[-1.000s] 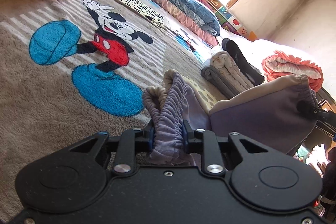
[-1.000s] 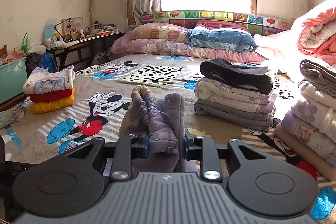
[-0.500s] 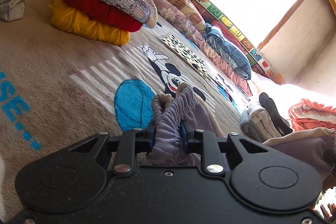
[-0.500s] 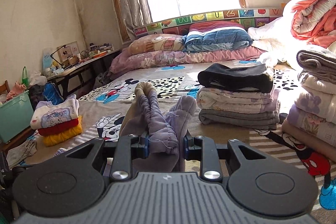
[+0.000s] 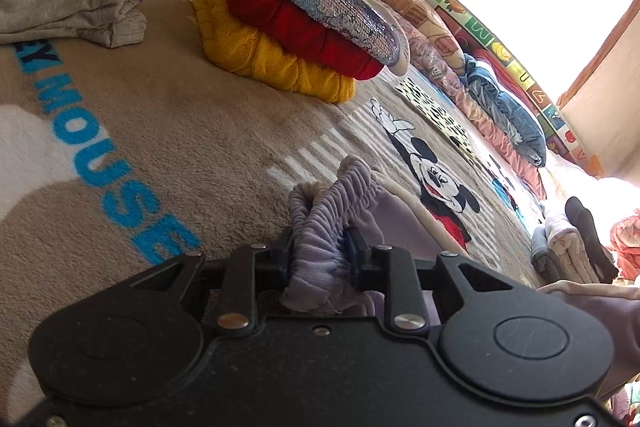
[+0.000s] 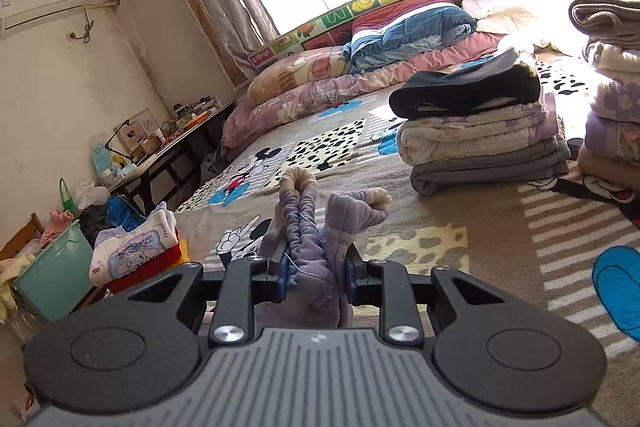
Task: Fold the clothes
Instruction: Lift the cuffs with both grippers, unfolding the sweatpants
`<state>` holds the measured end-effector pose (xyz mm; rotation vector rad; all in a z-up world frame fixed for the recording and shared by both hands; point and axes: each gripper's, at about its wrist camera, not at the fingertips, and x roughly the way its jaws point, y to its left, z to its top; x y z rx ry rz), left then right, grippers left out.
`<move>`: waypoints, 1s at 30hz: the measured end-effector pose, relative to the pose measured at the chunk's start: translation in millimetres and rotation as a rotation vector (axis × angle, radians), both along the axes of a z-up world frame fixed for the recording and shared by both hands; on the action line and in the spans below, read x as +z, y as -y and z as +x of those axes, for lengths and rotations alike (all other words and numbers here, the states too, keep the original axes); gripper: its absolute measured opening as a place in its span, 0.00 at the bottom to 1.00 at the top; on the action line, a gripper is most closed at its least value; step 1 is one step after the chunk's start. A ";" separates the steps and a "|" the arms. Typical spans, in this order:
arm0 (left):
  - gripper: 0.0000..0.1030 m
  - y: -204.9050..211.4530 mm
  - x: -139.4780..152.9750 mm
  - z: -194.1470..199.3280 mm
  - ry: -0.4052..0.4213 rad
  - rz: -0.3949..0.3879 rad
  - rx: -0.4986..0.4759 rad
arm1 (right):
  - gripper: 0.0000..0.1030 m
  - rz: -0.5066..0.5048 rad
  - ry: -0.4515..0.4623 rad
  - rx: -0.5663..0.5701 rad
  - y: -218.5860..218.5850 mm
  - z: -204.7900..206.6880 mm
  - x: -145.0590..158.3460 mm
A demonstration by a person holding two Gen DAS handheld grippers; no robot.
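Both hand-held grippers, left (image 5: 318, 253) and right (image 6: 316, 269), clamped on bunched elastic waistband of lilac fleece trousers (image 5: 394, 223); soft, light, floppy, best gripped there.

Bare stretches of the beige Mickey Mouse blanket (image 5: 168, 131) lie ahead of the left tongs (image 5: 318, 255). The yellow, red and white folded sweater stack (image 5: 288, 31) and a crumpled grey garment (image 5: 68, 7) stand beyond. Ahead of the right tongs (image 6: 316, 271) the blanket lies bare up to the black-topped pile of folded quilts (image 6: 484, 131) and, farther right, a taller folded stack (image 6: 616, 99).
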<state>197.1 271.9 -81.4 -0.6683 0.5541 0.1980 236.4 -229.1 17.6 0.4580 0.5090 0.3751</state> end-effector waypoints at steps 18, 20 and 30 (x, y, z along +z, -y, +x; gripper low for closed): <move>0.62 41.5 33.6 -6.8 0.177 0.149 -0.017 | 0.21 0.257 -0.229 -0.177 72.3 -8.9 -92.9; 0.62 48.7 33.3 -3.8 0.175 0.160 -0.041 | 0.21 0.301 -0.260 -0.198 79.1 -9.6 -105.3; 0.64 72.9 33.9 6.4 0.181 0.181 -0.120 | 0.27 0.212 -0.323 -0.237 87.8 -4.8 -123.5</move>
